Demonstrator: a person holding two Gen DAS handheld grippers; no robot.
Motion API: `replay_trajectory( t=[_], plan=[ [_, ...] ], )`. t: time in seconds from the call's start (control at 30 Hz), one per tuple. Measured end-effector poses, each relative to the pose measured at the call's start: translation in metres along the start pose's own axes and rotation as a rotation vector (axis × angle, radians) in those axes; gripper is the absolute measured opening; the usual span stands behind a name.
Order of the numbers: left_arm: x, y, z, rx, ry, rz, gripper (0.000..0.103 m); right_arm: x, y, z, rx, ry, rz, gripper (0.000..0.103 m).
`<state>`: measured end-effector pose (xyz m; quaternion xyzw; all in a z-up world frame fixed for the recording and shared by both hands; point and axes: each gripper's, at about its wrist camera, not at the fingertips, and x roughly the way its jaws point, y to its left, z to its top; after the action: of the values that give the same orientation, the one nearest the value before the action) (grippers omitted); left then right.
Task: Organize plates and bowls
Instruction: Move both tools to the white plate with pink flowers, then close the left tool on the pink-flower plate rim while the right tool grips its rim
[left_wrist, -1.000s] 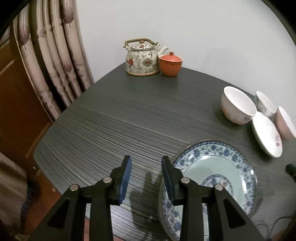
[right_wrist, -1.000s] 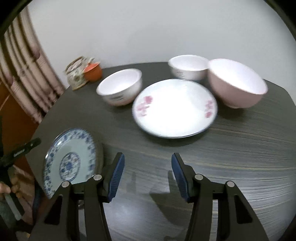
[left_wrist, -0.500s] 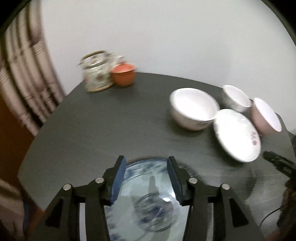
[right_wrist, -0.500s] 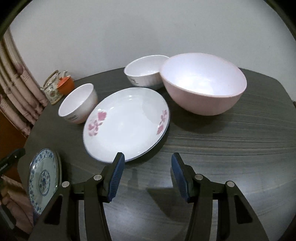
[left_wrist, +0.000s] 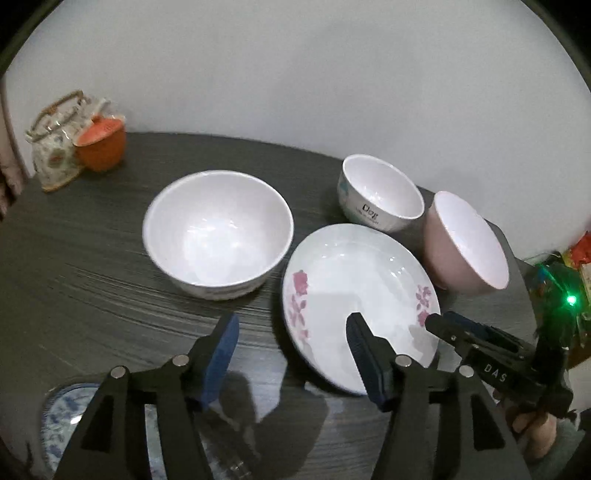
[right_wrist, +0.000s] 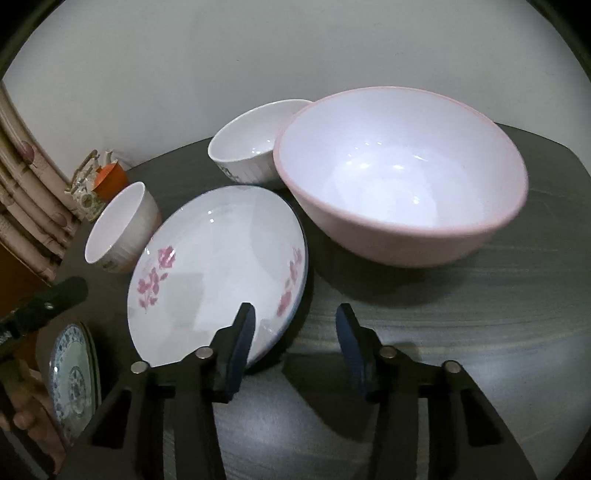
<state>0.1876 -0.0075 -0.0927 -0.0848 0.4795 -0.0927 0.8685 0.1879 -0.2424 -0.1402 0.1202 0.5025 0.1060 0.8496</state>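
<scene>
Nearest the person, at the table's (left_wrist: 92, 280) front edge, lies one blue-patterned plate (left_wrist: 55, 424), flat, partly under the left gripper (left_wrist: 291, 343). That gripper's jaws have just been opening and stand released, nothing between the pads; its right finger hangs over the near rim of the pink-flowered plate (left_wrist: 354, 280). The right gripper (right_wrist: 295, 332) has just been closing, yet its jaws are still apart and grip nothing; the left pad is over the flowered plate's near rim, while the other is above bare tabletop.

Two plates in all: the blue one and the flowered one, which lies flat mid-table with flower sprays at its left and right sides.

Three bowls stand upright, mouths up. A white bowl (left_wrist: 218, 232) sits just left of the flowered plate; a pink bowl (right_wrist: 402, 177), the largest, is just right of it; a smaller white bowl with printing (left_wrist: 380, 192) stands behind, near the far edge.

At the far left corner one patterned teapot (left_wrist: 55, 147) touches one orange lidded pot (left_wrist: 101, 146).

The tabletop is dark grey with a fine streaked grain. A plain pale wall is behind it, and a patterned curtain (right_wrist: 26, 192) hangs at the left.
</scene>
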Motion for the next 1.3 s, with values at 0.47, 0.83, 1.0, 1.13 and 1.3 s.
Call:
replay_trajectory(
  t=[0.47,0.83,1.0,1.13,1.3],
  plan=[
    [0.053,-0.003,0.013,-0.075,0.079,-0.067,0.062,0.024,-0.014,0.016,0.025,0.016,0.057,0.029],
    [0.076,0.006,0.012,-0.104,0.139,-0.103,0.038,0.032,-0.015,0.020,0.029,0.024,0.102,0.015],
    [0.078,0.007,0.012,-0.098,0.137,-0.096,0.037,0.032,-0.020,0.019,0.047,0.030,0.128,0.013],
    [0.077,0.005,0.011,-0.085,0.134,-0.062,0.027,0.031,-0.020,0.019,0.045,0.029,0.124,0.014],
    [0.073,0.007,0.008,-0.073,0.151,-0.054,0.021,0.027,-0.026,0.014,0.074,0.050,0.137,0.013]
  ],
)
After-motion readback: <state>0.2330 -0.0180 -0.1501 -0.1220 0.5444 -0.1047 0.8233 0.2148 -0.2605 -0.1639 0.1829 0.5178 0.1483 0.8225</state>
